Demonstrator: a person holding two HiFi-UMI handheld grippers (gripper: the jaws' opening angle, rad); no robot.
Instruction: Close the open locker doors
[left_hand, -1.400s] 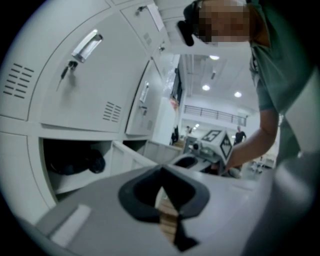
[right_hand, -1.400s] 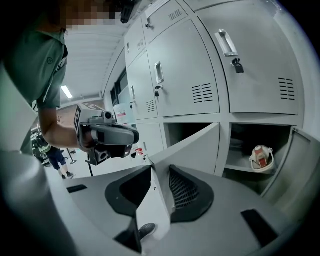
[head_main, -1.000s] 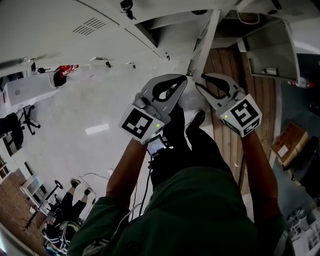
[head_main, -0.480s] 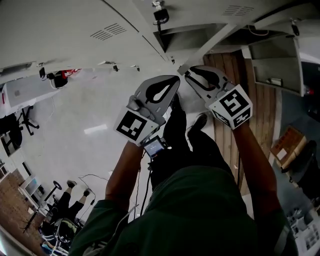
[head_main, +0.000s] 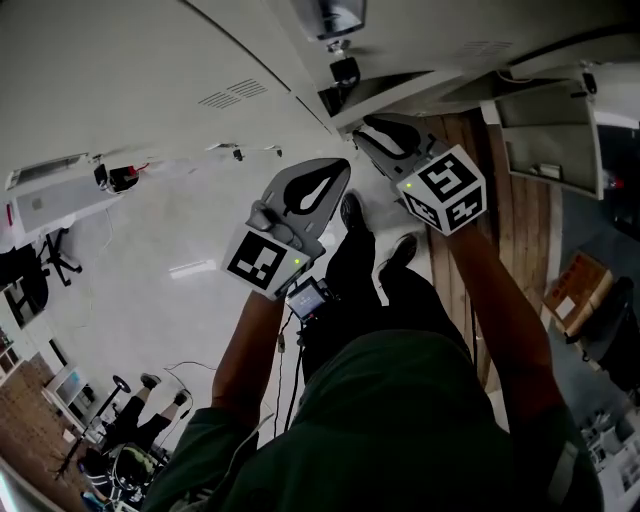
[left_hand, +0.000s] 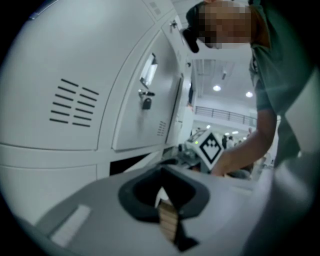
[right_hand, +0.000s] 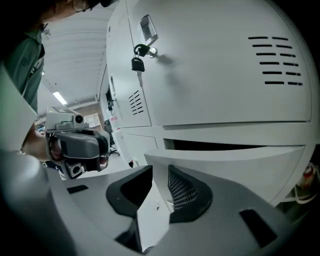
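From the head view I look down a bank of white lockers (head_main: 150, 60). A low locker door (head_main: 420, 92) stands slightly ajar, with a dark slit above its top edge (right_hand: 230, 155). My right gripper (head_main: 366, 130) holds that door's free edge (right_hand: 152, 210) between its jaws. Those jaws have just been closing a little onto the edge. In its own view the right gripper (right_hand: 159, 175) faces the lockers. My left gripper (head_main: 335, 172) hangs beside it on the left, shut and empty, apart from the door. Its jaws (left_hand: 162, 176) point at a closed door.
A key hangs from the lock (right_hand: 137, 52) of the closed door above. Another locker (head_main: 545, 110) at the right stands open over the wooden floor (head_main: 505, 210). The person's legs and shoes (head_main: 350, 210) are below the grippers. Office furniture (head_main: 50, 190) sits at the far left.
The ajar door has swung from standing out between the grippers to nearly flush with the lockers, my right gripper moving left with it. My left gripper shifted left too.
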